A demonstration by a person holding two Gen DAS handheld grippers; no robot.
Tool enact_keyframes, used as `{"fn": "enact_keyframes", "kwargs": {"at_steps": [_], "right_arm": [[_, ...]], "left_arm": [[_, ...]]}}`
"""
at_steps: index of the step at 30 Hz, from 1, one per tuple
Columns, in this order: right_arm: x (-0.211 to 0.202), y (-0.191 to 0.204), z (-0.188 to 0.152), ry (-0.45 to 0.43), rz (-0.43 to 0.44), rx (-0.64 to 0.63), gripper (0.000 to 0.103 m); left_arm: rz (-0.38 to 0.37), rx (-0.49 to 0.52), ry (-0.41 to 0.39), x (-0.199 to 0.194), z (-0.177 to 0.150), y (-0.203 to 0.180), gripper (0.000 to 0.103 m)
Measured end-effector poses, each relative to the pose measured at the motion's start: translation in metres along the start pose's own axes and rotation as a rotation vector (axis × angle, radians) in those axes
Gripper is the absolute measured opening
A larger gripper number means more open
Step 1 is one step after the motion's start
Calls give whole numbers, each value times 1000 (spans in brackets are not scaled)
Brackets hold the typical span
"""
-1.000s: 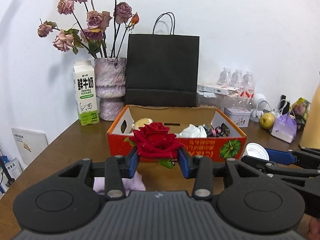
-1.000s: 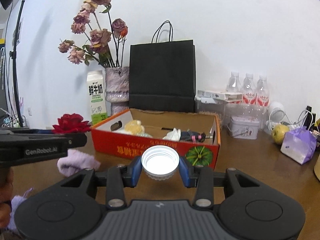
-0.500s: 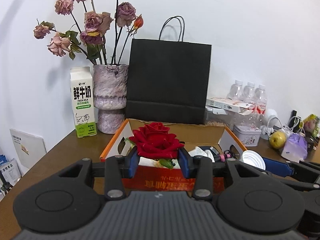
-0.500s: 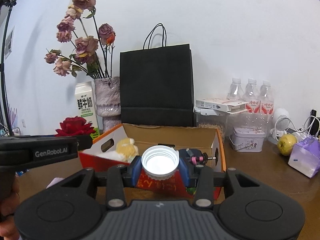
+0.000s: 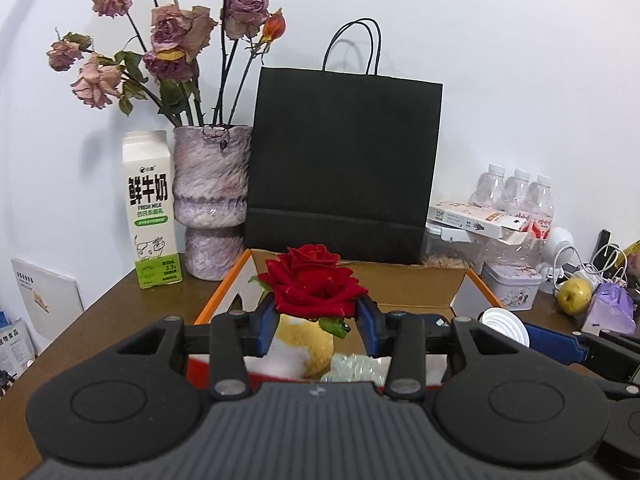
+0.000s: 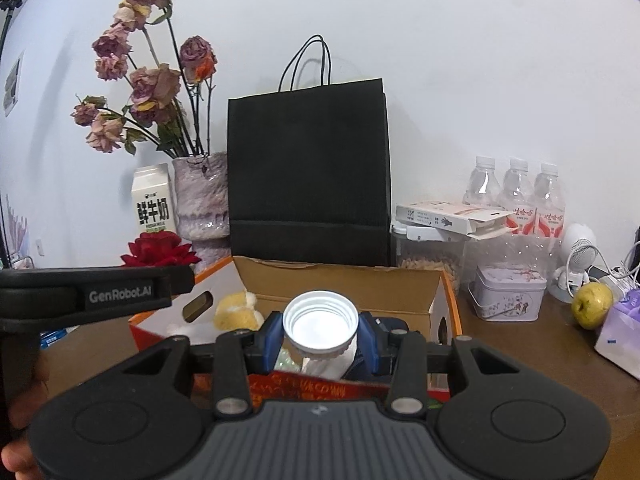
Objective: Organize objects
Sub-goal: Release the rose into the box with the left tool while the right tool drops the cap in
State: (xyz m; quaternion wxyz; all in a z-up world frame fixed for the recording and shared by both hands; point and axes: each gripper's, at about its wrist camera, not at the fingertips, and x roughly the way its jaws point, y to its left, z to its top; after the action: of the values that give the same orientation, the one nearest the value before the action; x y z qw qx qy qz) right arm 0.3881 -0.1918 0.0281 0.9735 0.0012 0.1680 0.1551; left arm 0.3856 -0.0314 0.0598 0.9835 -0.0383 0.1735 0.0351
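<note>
Above the cardboard box [image 5: 400, 280], left tool [image 5: 316, 326] pinches red rose [image 5: 316, 280] (right tool [image 6: 320, 340] pinches white cap [image 6: 320, 322]).

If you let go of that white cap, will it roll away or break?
The white cap looks like thin ribbed plastic, so it is probably light and unlikely to break. It is round, so it might roll if it lands on edge. The right gripper holds it above the orange box, whose walls would likely stop it.

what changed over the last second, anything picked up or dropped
Both tools moved forward from short of the orange box to above it. Nothing was picked up or dropped: the left tool stayed shut on the red rose, the right tool on the white cap.
</note>
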Motion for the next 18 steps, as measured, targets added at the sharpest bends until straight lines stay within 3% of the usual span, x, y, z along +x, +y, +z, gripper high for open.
{"fn": "enact_keyframes", "kwargs": {"at_steps": [18], "right_arm": [[63,-21,12,23,-24,17,39]], "left_arm": [[16,24,11,62,10,-3,42]]}}
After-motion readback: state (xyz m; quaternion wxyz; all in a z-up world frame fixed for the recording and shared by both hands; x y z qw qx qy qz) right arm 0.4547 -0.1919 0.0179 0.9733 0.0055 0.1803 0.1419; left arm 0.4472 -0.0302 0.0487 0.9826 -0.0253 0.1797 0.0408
